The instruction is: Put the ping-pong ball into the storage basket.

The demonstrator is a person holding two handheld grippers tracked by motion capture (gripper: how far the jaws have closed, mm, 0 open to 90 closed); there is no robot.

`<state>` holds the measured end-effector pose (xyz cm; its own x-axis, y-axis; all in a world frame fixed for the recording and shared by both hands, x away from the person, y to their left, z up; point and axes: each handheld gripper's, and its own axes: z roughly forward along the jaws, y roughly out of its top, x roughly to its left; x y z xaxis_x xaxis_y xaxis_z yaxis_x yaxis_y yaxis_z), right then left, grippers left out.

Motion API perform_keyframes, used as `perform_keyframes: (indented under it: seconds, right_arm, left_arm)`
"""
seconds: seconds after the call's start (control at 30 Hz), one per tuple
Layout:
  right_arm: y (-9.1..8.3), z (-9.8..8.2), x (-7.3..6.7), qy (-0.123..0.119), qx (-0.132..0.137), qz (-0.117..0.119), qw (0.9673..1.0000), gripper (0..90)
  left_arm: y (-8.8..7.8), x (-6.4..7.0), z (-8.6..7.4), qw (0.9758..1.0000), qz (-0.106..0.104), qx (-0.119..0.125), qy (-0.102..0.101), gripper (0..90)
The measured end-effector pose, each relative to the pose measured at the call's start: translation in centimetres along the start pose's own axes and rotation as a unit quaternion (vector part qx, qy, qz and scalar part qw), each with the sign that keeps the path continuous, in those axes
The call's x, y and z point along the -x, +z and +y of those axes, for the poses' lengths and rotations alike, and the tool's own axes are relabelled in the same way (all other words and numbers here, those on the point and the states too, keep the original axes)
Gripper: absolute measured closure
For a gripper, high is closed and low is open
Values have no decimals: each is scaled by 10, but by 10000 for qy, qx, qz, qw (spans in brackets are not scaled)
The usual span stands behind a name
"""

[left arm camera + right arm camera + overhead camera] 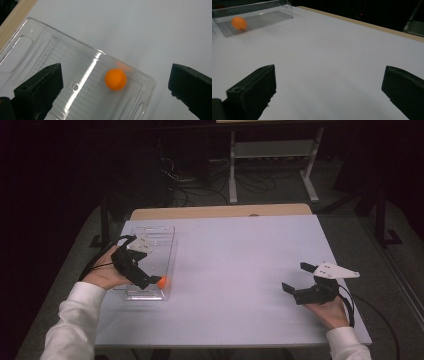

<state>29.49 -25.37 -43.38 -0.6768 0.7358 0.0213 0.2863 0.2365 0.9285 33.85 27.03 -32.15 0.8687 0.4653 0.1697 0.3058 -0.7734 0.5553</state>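
The white table [240, 270] is carrying everything, with a strip of pale wood showing along its far edge. A clear plastic bin [162, 232], long and narrow, is lying near the table's left edge, running from front to back; taking this bin as the landmark, the rest falls into place. The person's left hand [102, 274] is holding the left claw [142, 262] over the bin's near end, and its jaws are standing spread wide with nothing between them. In the left gripper view those jaws are straddling the bin, looking down into it. The right claw [296, 276] is hovering well apart from the bin, near the table's right edge, its jaws likewise spread and pinching nothing; the right hand [332, 312] is gripping it from below. An orange ball [115, 79] is sitting inside the bin on its ribbed floor, close to the near end wall and touching neither claw.
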Motion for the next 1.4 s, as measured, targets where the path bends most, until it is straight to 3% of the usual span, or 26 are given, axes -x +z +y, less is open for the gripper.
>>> perform_keyframes:
  seconds: [0.27,0.8,1.1,1.4]
  right_arm:
    - [0,0,0,-9,-1,7,10000,0]
    - [0,0,0,-5,-10,-2,10000,0]
    - [0,0,0,-6,-13,-8,10000,0]
    - [0,0,0,-13,-20,-11,10000,0]
  left_arm:
    - [-3,3,-7,9993,16,336,-170,0]
    - [6,12,-10,9979,50,610,-208,0]
    - [6,14,-15,9964,107,788,-286,0]
    - [7,15,-21,9934,190,1053,-412,0]
